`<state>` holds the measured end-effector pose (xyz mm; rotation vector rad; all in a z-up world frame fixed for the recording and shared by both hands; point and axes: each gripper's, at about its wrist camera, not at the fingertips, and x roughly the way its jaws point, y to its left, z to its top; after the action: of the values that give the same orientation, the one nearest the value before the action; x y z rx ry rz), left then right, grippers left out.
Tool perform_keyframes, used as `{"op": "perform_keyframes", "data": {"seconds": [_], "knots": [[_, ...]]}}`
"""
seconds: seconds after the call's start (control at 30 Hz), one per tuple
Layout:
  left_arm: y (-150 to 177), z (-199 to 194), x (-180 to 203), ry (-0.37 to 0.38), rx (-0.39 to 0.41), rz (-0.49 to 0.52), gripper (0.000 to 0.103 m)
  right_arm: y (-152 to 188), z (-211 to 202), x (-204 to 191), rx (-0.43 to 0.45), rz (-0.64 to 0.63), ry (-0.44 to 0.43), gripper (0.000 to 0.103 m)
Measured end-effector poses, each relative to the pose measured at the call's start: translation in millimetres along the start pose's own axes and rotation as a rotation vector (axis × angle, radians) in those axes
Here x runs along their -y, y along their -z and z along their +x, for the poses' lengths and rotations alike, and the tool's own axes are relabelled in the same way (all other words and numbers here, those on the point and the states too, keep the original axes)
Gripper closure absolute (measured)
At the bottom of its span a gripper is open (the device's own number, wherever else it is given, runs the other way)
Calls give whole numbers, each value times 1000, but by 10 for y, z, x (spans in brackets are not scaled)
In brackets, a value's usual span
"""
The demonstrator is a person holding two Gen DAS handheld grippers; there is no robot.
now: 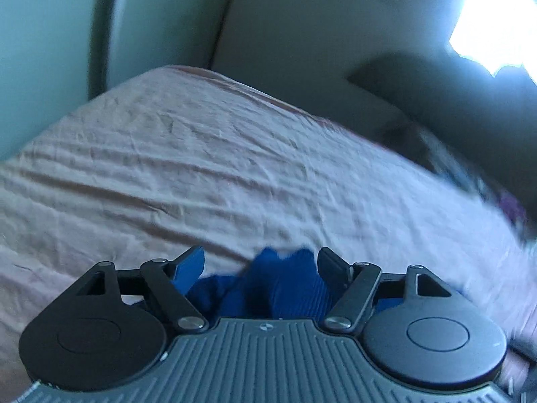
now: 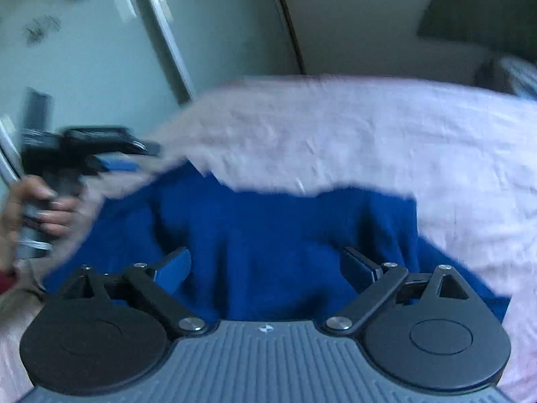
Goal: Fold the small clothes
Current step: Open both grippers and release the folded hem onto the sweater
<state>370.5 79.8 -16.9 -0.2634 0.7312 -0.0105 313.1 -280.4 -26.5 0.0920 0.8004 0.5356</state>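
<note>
A blue ribbed knit garment (image 2: 268, 235) lies on a pale pink wrinkled bed sheet (image 2: 369, 134). In the right wrist view it spreads wide below my right gripper (image 2: 273, 265), whose jaws stand wide open above the cloth. In the left wrist view a bunched fold of the same blue garment (image 1: 278, 282) rises between the open jaws of my left gripper (image 1: 260, 263); no grip on it is visible. The left gripper also shows in the right wrist view (image 2: 117, 154), held by a hand at the garment's left edge. Both views are motion-blurred.
The bed sheet (image 1: 201, 174) covers the whole work surface. A pale wall and a door frame (image 2: 161, 33) stand behind the bed. A dark pillow-like shape (image 1: 436, 100) lies at the far right. A bright window (image 1: 496, 16) glares at the top right.
</note>
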Motion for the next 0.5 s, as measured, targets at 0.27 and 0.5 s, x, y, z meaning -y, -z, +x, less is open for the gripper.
{"op": "perform_keyframes", "data": {"seconds": [0.27, 0.5], "knots": [[489, 14, 207, -204, -45, 384, 26, 50, -58, 142, 72, 122, 233, 7], [689, -437, 24, -134, -41, 219, 18, 228, -127, -332, 24, -100, 191, 3]]}}
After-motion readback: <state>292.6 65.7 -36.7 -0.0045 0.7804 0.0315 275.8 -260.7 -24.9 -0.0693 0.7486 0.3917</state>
